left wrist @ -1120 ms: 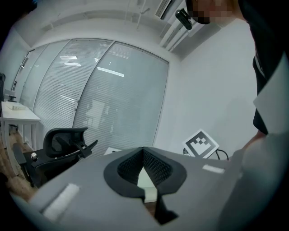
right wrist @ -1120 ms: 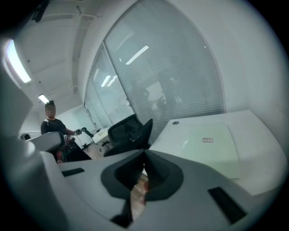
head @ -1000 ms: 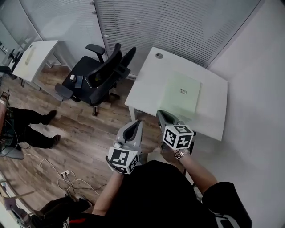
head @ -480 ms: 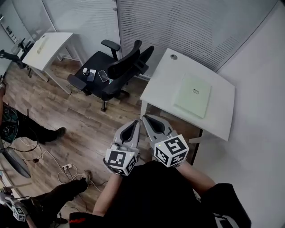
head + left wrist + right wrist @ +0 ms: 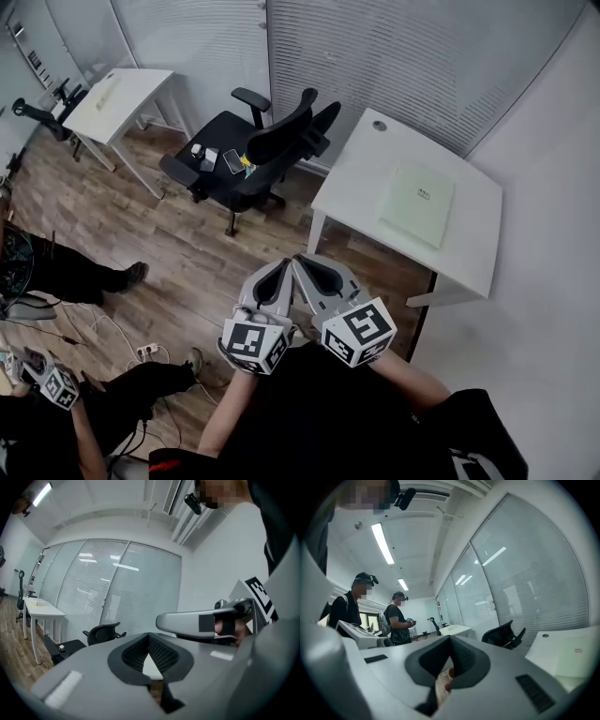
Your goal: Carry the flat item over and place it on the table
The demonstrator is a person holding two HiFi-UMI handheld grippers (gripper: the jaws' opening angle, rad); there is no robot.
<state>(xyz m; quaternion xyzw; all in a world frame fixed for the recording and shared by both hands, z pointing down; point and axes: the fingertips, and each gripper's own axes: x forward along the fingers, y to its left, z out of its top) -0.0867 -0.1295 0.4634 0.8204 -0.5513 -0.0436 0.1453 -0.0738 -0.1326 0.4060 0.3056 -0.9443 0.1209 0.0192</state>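
Observation:
The flat item is a pale green square pad lying on the white table at the right of the head view. It also shows at the right edge of the right gripper view, flat item on the table. Both grippers are held close to the person's body over the wooden floor, short of the table. My left gripper is shut with nothing in it, its tips meeting in the left gripper view. My right gripper is beside it, also shut and empty.
A black office chair with small objects on its seat stands left of the table. A second white table is at the far left. A person's legs and floor cables lie at the left. Two people stand beyond.
My right gripper has drawn back from the table's near edge and come to the left, next to my left gripper. The head view has swung, so the table now sits farther right.

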